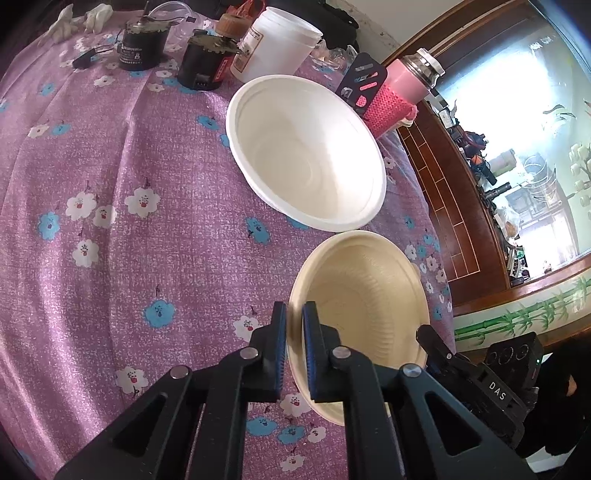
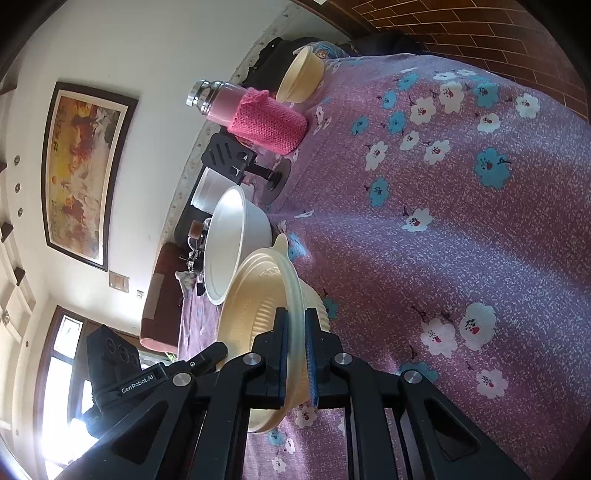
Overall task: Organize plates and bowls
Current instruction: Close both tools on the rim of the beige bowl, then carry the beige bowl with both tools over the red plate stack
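Note:
A beige ribbed bowl (image 1: pixel 360 306) sits on the purple flowered tablecloth (image 1: pixel 147 221). My left gripper (image 1: pixel 294 314) is shut on its left rim. My right gripper (image 2: pixel 296 321) is shut on its opposite rim (image 2: pixel 293 291); the right gripper's body shows in the left wrist view (image 1: pixel 476 373). A larger white bowl (image 1: pixel 306 151) stands just beyond the beige one, also in the right wrist view (image 2: pixel 236 243). A second small beige bowl (image 2: pixel 301 75) stands at the far end of the table in the right wrist view.
A pink bottle in a knitted sleeve (image 1: pixel 395 96), a black phone stand (image 1: pixel 362 81), a white tub (image 1: pixel 275 42), two black motors (image 1: pixel 205 61) and white gloves (image 1: pixel 79 18) stand along the table's far side. The table edge drops off at the right.

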Demonstrator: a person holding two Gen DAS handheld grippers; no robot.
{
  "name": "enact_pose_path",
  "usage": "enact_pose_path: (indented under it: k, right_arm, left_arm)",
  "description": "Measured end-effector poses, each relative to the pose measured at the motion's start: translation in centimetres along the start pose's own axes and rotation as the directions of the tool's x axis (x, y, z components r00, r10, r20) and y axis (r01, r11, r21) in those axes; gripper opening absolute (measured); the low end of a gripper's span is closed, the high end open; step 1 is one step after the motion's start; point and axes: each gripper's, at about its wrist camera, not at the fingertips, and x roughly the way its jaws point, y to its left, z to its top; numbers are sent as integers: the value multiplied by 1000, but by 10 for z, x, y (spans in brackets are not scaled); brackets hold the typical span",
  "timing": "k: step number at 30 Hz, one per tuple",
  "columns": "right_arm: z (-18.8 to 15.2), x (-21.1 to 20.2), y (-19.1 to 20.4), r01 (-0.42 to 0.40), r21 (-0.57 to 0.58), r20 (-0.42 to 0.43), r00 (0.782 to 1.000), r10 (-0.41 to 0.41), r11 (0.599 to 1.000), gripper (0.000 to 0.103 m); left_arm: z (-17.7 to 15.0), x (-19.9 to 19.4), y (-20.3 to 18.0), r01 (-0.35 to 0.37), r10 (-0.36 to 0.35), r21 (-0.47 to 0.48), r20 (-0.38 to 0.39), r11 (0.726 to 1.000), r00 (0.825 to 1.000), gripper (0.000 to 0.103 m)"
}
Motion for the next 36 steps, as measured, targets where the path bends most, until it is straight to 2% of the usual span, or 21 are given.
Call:
enact_pose_path:
  k: [14,21,30,36]
  right_arm:
    - [-17,4,26,-5,-44,-6,1000,4,999,9]
    - [-41,11,57,-26,-76,-39,999,23,997,9]
    - [-81,19,124,-90,-178,-83,994,76,980,9]
    - [-119,30,174,-148,-245,-135,984,117,958,10]
  left_arm:
    - [-13,-36,23,-5,6,-40,27,999,1000,8]
    - [-27,-79,45,-22,27,-69,76,997,997,8]
    - [-55,-164,77,-64,83,-98,200,993,976,8]
    - [-82,-227,107,-103,140,-141,284,985,948,8]
